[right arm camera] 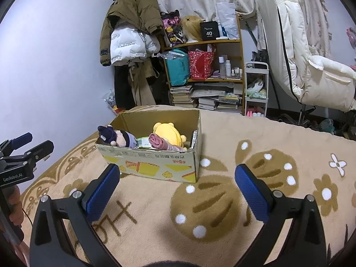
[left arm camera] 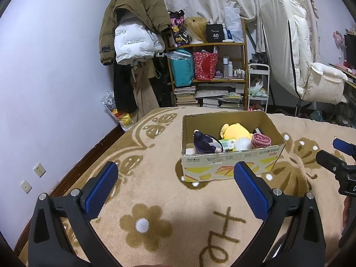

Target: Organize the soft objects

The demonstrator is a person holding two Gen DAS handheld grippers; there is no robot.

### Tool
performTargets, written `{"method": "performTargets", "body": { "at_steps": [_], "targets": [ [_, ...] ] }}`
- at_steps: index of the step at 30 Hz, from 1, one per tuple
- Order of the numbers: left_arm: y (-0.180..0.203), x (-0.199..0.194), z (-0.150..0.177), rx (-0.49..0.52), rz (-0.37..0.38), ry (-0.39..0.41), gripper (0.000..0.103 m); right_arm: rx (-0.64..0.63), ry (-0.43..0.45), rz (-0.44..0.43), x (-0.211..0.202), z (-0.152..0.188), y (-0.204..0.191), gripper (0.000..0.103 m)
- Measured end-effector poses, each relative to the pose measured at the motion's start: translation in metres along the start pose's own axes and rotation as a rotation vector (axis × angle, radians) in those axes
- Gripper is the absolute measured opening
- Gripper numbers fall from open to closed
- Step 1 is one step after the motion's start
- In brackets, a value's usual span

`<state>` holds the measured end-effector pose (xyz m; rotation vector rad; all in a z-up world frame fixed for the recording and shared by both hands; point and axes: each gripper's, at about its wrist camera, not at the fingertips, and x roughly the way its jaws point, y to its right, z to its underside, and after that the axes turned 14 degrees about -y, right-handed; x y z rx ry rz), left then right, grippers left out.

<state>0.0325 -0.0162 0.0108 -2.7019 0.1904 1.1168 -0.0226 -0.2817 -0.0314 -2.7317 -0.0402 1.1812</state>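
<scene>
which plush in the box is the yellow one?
The round yellow plush toy at the back of the cardboard box; the other doll, the dark navy-haired plush doll, lies at the box's left end.

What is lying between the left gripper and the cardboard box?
Nothing: only bare patterned blanket separates the open left gripper from the cardboard box, as the left wrist view shows.

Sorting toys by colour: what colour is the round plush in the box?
Yellow plush, clearest in the left wrist view.

bedroom: blanketed bed (left arm camera: 178, 200), hanging coats (left arm camera: 133, 22)
</scene>
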Motion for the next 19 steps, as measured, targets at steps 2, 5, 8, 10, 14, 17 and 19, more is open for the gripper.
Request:
{"method": "performTargets", "body": {
  "at_steps": [2, 5, 8, 10, 14, 17, 19],
  "targets": [
    [0.0002, -0.0004, 0.0006, 0.000, -0.001, 0.000, 0.103, 0.002, -0.001, 0.000, 0.0003, 0.0006, 0.0017, 0.103],
    [0.0001, 0.0004, 0.0007, 0.002, 0.001, -0.003, 0.103, 0.000, -0.001, -0.001, -0.0001, -0.0002, 0.0014, 0.103],
    [-0.0001, 0.0012, 0.0015, 0.004, 0.005, -0.002, 0.103, -0.001, -0.002, -0.001, -0.0002, -0.0001, 0.0018, 0.103],
    [0.0000, 0.0015, 0.0014, 0.003, 0.005, -0.001, 0.103, 0.000, 0.000, 0.001, -0.0002, 0.0001, 0.0021, 0.103],
    [-0.0006, 0.0013, 0.0019, 0.004, 0.006, -0.004, 0.103, 0.001, 0.000, 0.000, -0.0006, -0.0006, 0.0019, 0.103],
    [-0.0005, 0.0012, 0.0019, 0.003, 0.005, -0.002, 0.103, 0.002, 0.001, 0.001, -0.0009, -0.0005, 0.0027, 0.103],
    [-0.0007, 0.0015, 0.0012, 0.002, 0.007, -0.002, 0.103, 0.006, 0.002, 0.002, -0.0008, -0.0002, 0.0039, 0.103]
  ]
}}
